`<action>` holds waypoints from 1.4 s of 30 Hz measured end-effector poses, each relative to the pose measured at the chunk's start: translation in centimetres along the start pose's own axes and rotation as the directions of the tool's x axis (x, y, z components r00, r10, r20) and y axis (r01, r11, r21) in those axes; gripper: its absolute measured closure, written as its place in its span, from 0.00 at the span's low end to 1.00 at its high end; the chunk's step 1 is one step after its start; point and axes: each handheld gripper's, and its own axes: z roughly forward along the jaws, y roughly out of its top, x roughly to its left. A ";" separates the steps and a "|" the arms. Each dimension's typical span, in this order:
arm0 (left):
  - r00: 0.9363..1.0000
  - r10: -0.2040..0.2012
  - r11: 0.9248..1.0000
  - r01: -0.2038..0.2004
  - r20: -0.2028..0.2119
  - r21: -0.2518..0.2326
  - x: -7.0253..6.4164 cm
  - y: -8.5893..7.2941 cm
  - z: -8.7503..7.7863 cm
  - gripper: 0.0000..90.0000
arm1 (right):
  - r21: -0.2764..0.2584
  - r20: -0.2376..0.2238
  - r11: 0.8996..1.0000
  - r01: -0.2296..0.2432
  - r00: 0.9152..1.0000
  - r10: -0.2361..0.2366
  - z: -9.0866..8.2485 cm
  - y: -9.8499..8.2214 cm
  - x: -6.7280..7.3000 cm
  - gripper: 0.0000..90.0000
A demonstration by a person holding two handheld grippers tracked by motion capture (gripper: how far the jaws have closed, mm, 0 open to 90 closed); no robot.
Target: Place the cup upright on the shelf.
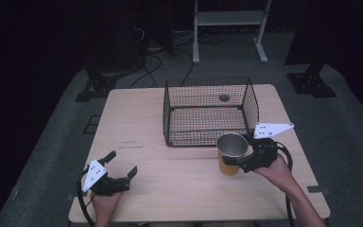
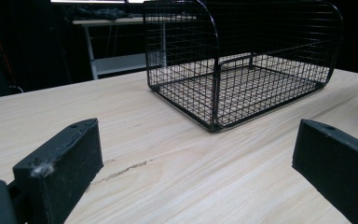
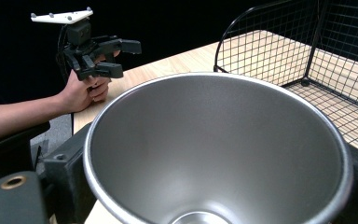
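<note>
We count one metal cup (image 1: 230, 153), one black wire basket (image 1: 210, 111), one wooden bench (image 1: 170, 184), two tongs, the left tongs (image 1: 121, 164), the right tongs (image 1: 234, 161), two white plates on them

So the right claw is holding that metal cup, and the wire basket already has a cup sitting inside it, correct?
Not quite. The right claw does hold the metal cup, but the wire basket has nothing in it; the high view shows its bare mesh floor. The cup is outside it, by its near edge.
</note>
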 end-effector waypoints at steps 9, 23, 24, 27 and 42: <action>1.000 -0.004 1.000 0.004 0.005 0.000 0.1 0.0 -0.1 0.01 | 0.011 -0.021 1.000 0.001 1.000 -0.001 0.0 1.6 -0.3 0.11; 1.000 -0.004 1.000 0.004 0.007 -0.002 0.0 0.0 0.0 0.01 | 0.021 -0.057 1.000 0.021 0.998 -0.020 1.5 3.7 -0.6 0.13; 1.000 -0.004 1.000 0.004 0.007 -0.002 0.0 0.0 0.0 0.01 | 0.023 -0.059 0.999 0.022 0.998 -0.020 1.6 3.8 -0.7 0.13; 1.000 -0.005 1.000 0.005 0.006 -0.003 0.0 0.0 0.0 0.01 | 0.019 -0.071 1.000 0.020 0.997 -0.019 2.0 4.1 -0.8 0.13; 1.000 -0.002 1.000 0.002 0.006 -0.002 0.0 0.0 0.0 0.01 | 0.018 -0.072 1.000 0.013 0.997 -0.011 2.5 6.1 -2.2 0.13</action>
